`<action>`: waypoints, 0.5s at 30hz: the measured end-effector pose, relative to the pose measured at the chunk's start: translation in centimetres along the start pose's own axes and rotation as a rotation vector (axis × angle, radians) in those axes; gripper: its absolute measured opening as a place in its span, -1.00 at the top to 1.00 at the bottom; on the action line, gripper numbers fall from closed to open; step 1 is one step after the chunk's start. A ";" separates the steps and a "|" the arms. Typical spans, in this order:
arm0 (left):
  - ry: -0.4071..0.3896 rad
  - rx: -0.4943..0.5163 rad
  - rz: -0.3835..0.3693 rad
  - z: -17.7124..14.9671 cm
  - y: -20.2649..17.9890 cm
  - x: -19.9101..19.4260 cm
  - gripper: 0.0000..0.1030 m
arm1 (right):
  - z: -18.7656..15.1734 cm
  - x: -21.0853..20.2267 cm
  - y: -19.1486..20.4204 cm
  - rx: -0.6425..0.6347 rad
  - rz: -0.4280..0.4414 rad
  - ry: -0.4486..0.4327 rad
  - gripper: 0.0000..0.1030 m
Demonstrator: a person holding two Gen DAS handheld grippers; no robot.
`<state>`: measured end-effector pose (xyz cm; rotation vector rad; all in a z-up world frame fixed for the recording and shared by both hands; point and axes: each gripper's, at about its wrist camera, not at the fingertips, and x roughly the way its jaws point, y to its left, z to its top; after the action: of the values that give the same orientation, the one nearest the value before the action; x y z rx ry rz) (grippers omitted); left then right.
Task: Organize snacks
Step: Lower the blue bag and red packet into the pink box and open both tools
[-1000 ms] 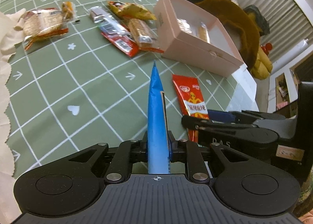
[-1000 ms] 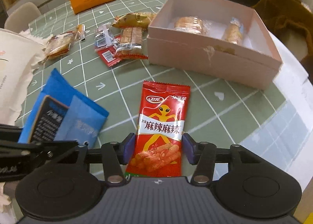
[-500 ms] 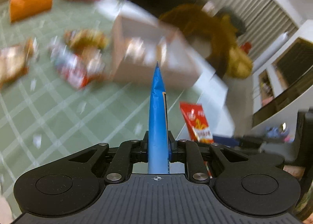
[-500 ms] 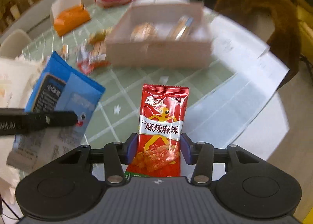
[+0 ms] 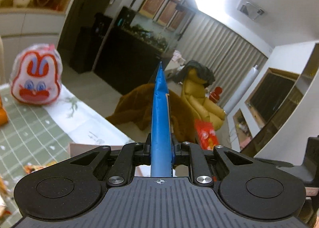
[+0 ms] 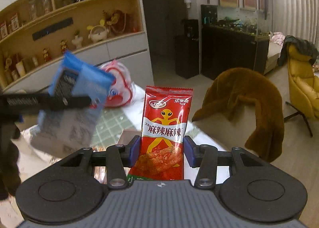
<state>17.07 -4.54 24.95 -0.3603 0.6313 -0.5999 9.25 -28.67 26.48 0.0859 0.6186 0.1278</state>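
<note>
My left gripper (image 5: pixel 161 146) is shut on a blue snack packet (image 5: pixel 160 120), seen edge-on and pointing up and away. The same blue packet (image 6: pixel 79 88) shows flat in the right wrist view, at the left, with the left gripper (image 6: pixel 65 101) across it. My right gripper (image 6: pixel 161 148) is shut on a red snack packet (image 6: pixel 165 126) with a yellow alien figure, held upright by its sides. That red packet (image 5: pixel 206 135) appears blurred at the right in the left wrist view. Both are lifted high above the table. Only a corner of the pink box (image 5: pixel 87 148) shows behind the left gripper's fingers.
The green checked tablecloth (image 5: pixel 30 132) lies at lower left, with a red-and-white rabbit bag (image 5: pixel 35 74) at its far edge. A chair draped in brown fur (image 6: pixel 245 106) stands beyond the table. A yellow armchair (image 6: pixel 303 90) and a dark cabinet with a fish tank (image 6: pixel 229 48) stand farther off.
Both grippers rose well above the table with their packets and tilted up toward the room. The loose snacks and most of the pink box dropped out of view.
</note>
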 end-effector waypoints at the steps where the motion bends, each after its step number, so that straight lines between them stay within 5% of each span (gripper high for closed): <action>1: 0.010 -0.013 0.003 0.0 0.6 1.0 0.62 | 0.4 0.4 -0.1 0.002 0.000 0.000 0.11; 10: 0.061 -0.111 -0.004 -0.4 6.2 8.5 0.59 | 1.8 6.9 0.2 -0.036 0.007 0.071 0.11; 13: 0.114 -0.126 0.063 -1.0 9.0 11.8 0.58 | 2.3 9.8 0.1 -0.022 0.016 0.104 0.11; 15: 0.077 -0.203 0.062 -1.5 11.4 11.9 0.57 | 2.4 11.8 -0.1 -0.008 0.020 0.133 0.11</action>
<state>28.49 -3.29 13.03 -0.5077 0.7772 -0.4926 20.22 -27.11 21.65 0.0759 0.7497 0.1561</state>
